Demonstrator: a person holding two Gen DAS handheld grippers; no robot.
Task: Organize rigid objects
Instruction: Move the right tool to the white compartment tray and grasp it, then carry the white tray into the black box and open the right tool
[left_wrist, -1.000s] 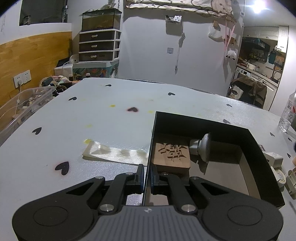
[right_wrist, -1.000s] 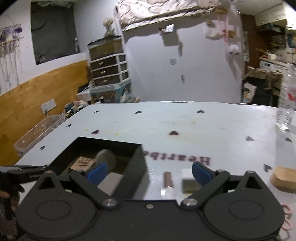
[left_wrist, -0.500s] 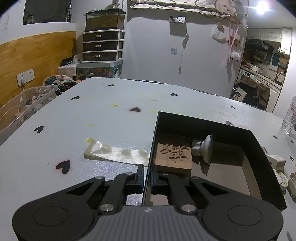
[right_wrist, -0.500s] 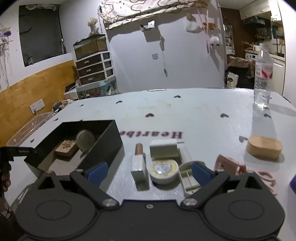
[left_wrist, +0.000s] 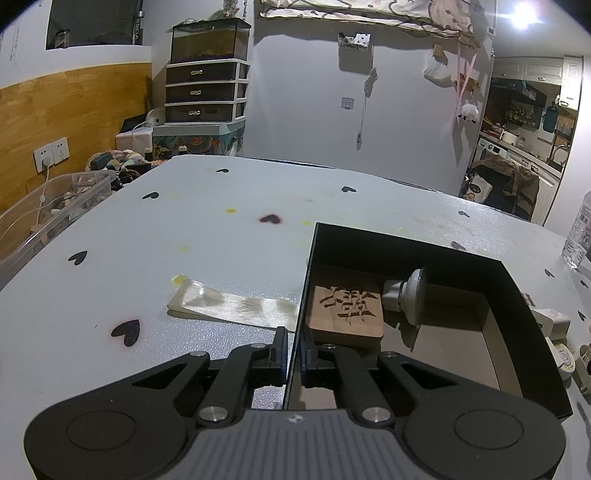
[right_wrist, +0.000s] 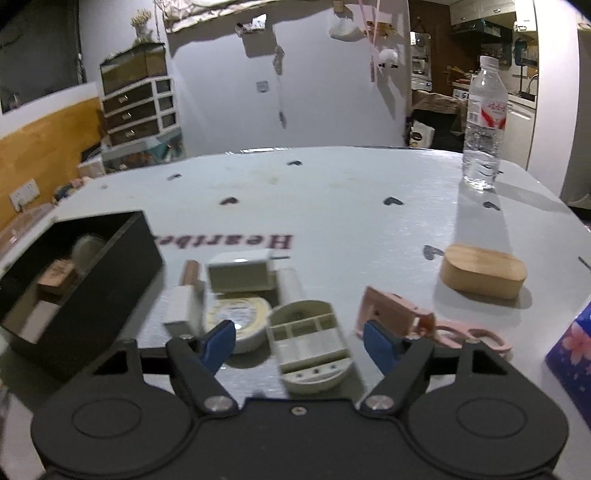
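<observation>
1. Two grippers are at work over the white table (right_wrist: 332, 192) with little black hearts on it.
2. Nearest on the left side, the left gripper (left_wrist: 293, 347) has its two fingers pinched tight on the near left wall of the black box (left_wrist: 524, 306), one finger inside and one outside.
3. Inside that box lies a flat wooden block (left_wrist: 345, 308) with a carved sign on top, and a gray knob thing (left_wrist: 410, 295) lies on its side touching the block's right edge.
4. Just left of the box a strip of shiny clear plastic (left_wrist: 229, 304) lies flat on the table.
5. On the other side, the right gripper (right_wrist: 301, 341) has its blue-tipped fingers spread wide and holds nothing.
6. Between those fingers sits a white tray with small compartments (right_wrist: 310, 345) (this view is a bit blurry).
7. Just left of the tray is a round roll of tape (right_wrist: 240, 317), and a small white bottle with a brown cap (right_wrist: 184, 299) lies beside it, near the box.
8. Behind the tape sits a white boxy plug (right_wrist: 240, 275).
9. Right of the tray lies a pink tool (right_wrist: 402, 314) with loop handles.
10. Farther right sits an oval wooden box (right_wrist: 482, 271), well apart from the rest.
11. Far back stands a water bottle (right_wrist: 484, 129), upright.
</observation>
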